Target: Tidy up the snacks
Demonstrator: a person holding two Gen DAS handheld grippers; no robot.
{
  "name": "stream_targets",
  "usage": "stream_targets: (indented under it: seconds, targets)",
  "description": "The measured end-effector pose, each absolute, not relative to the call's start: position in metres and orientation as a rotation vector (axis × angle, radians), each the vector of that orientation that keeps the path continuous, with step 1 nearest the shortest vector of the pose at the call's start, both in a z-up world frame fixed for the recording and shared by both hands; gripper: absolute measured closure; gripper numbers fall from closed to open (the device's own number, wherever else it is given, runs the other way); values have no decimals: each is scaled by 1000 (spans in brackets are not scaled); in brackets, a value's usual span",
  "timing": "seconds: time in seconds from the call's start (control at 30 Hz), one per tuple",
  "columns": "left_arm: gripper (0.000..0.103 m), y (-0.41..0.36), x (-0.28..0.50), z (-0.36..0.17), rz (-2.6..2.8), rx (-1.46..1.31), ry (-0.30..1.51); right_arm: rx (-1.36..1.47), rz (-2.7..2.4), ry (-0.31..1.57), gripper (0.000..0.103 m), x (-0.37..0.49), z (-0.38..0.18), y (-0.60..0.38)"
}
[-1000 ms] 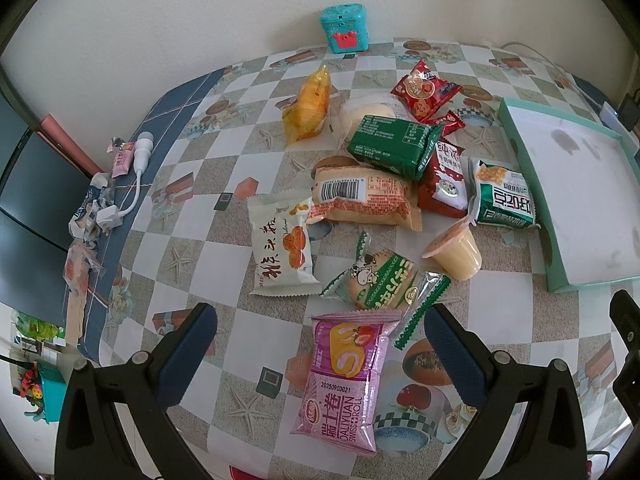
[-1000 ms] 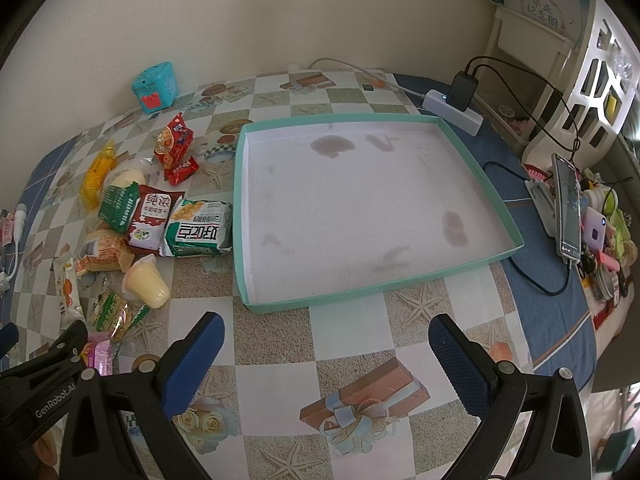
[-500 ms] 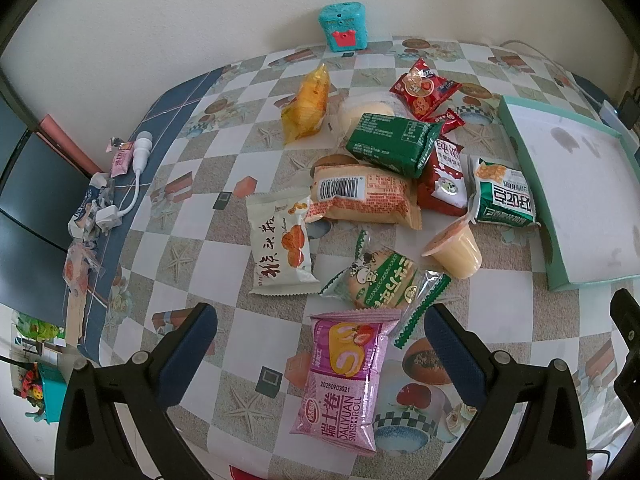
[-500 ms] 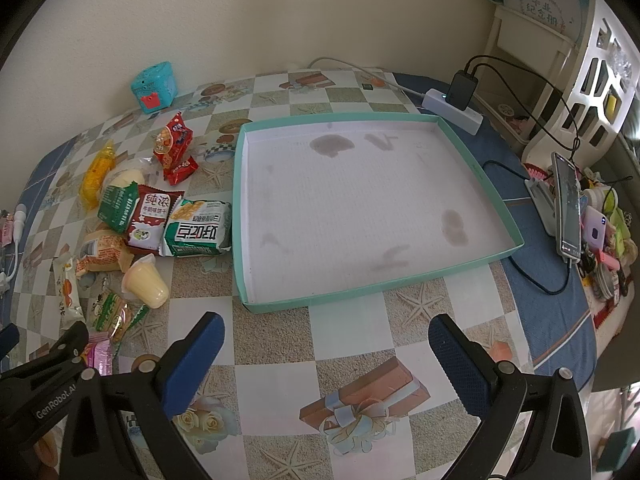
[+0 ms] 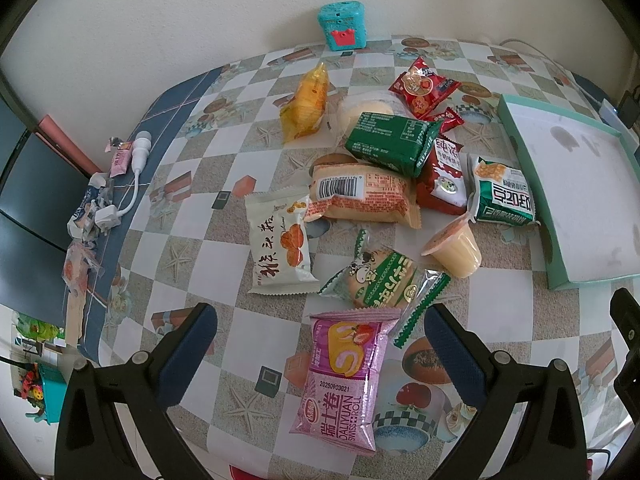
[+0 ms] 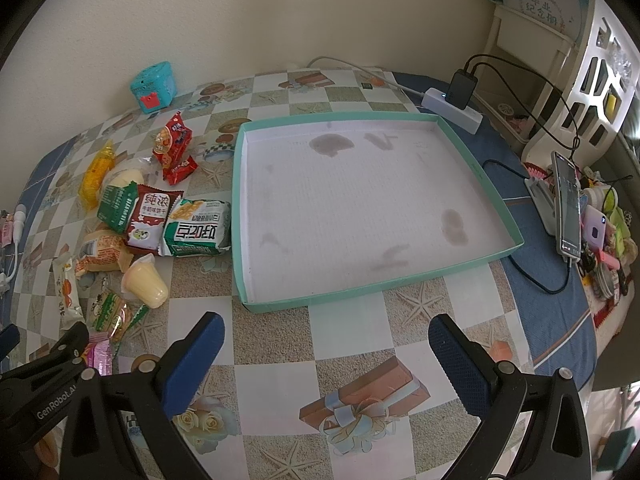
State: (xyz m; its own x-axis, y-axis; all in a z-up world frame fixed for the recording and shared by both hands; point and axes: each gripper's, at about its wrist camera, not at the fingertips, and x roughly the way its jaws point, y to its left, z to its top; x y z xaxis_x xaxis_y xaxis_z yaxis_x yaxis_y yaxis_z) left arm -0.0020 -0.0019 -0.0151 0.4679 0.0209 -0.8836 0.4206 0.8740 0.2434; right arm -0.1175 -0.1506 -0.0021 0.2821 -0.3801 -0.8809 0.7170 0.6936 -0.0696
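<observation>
Several snack packets lie scattered on the checkered tablecloth. In the left wrist view, a pink Swiss-roll packet (image 5: 344,376) lies nearest, between the fingers of my open left gripper (image 5: 320,340), which hovers above it. Beyond it lie a green-and-white bun packet (image 5: 376,280), a white pastry packet (image 5: 280,240), a yellow jelly cup (image 5: 454,246), an orange bread packet (image 5: 364,196) and a dark green packet (image 5: 394,142). The shallow teal tray (image 6: 496,196) holds no snacks in the right wrist view. My right gripper (image 6: 326,354) is open over bare cloth in front of the tray.
A teal box (image 5: 342,26) stands by the wall. A white cable and wrappers (image 5: 100,204) lie at the table's left edge. A power strip (image 6: 452,108), cables, a phone (image 6: 566,208) and clutter sit right of the tray.
The left wrist view has drifted slightly, so the snacks and tray sit a little lower and further right. Both grippers stay open; nothing was picked up.
</observation>
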Motion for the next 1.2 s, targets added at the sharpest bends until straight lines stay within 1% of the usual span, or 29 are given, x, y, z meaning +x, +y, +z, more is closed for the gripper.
stream_targets:
  seconds: [0.27, 0.47, 0.67, 0.97, 1.03, 1.1, 1.2]
  targets:
    - [0, 6, 1, -13, -248, 427, 1076, 377, -741, 1044, 0, -118, -3, -151]
    - [0, 41, 12, -7, -224, 322, 1108, 515, -566, 1005, 0, -102, -1, -145]
    - [0, 69, 19, -16, -267, 173, 1219, 568, -501, 1010, 0, -70, -5, -129]
    - [1, 49, 19, -38, -339, 200, 1340, 648, -433, 1114, 1, -25, -37, -125]
    - [8, 45, 18, -42, -354, 207, 1359, 678, -414, 1122, 4, -20, -43, -125]
    - [26, 42, 18, -46, -355, 216, 1377, 683, -399, 1133, 6, -14, -48, -124]
    - [36, 39, 18, -51, -365, 212, 1408, 680, -386, 1156, 13, -5, -57, -120]
